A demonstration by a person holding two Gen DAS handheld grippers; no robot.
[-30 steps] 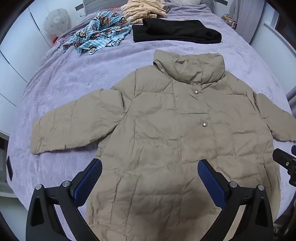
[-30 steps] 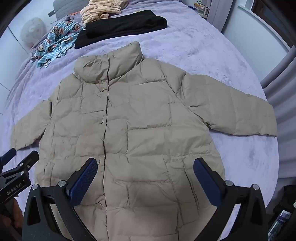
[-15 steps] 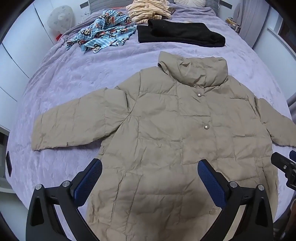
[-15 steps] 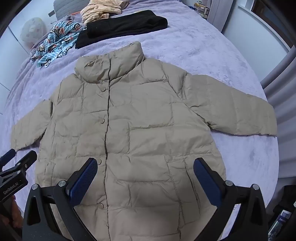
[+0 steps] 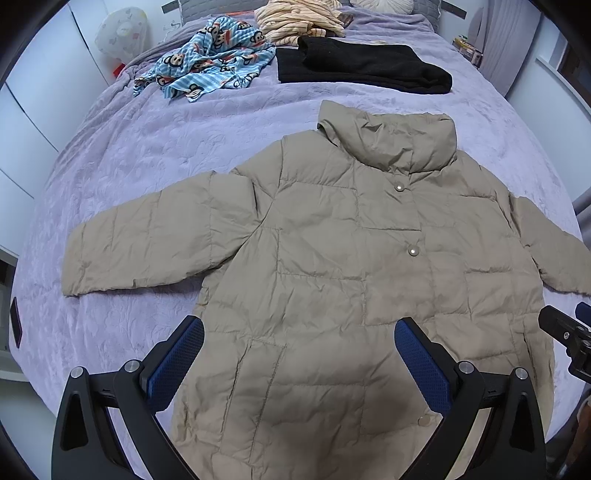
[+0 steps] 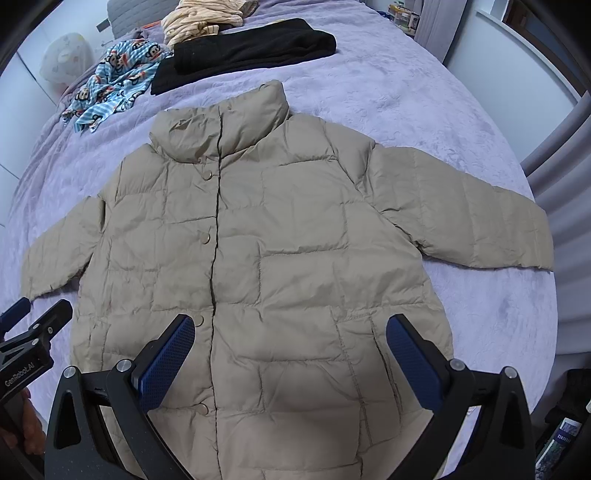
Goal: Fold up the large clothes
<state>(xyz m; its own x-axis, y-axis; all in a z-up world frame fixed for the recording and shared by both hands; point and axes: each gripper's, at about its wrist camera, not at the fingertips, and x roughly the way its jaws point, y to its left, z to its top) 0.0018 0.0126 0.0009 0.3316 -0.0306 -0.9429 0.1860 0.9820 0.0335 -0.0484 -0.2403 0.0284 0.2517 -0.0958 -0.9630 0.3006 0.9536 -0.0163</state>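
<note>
A beige puffer jacket [image 5: 351,266] lies flat and buttoned on the lilac bed, collar away from me, both sleeves spread out; it also shows in the right wrist view [image 6: 280,251]. My left gripper [image 5: 299,338] is open and empty, hovering above the jacket's lower left part. My right gripper [image 6: 290,334] is open and empty above the lower right part. Each gripper shows at the edge of the other's view: the right one [image 5: 565,332], the left one [image 6: 33,328].
On the lilac bedspread [image 5: 155,147] beyond the collar lie a folded black garment [image 5: 362,66], a blue monkey-print cloth [image 5: 207,74] and a striped yellow garment [image 5: 299,18]. White cupboards [image 5: 33,96] stand at the left. The bed's right edge [image 6: 546,325] is close.
Both grippers have drifted slightly back and up, so the jacket sits a little lower in the left wrist view. The jacket has not moved and both stay open.
</note>
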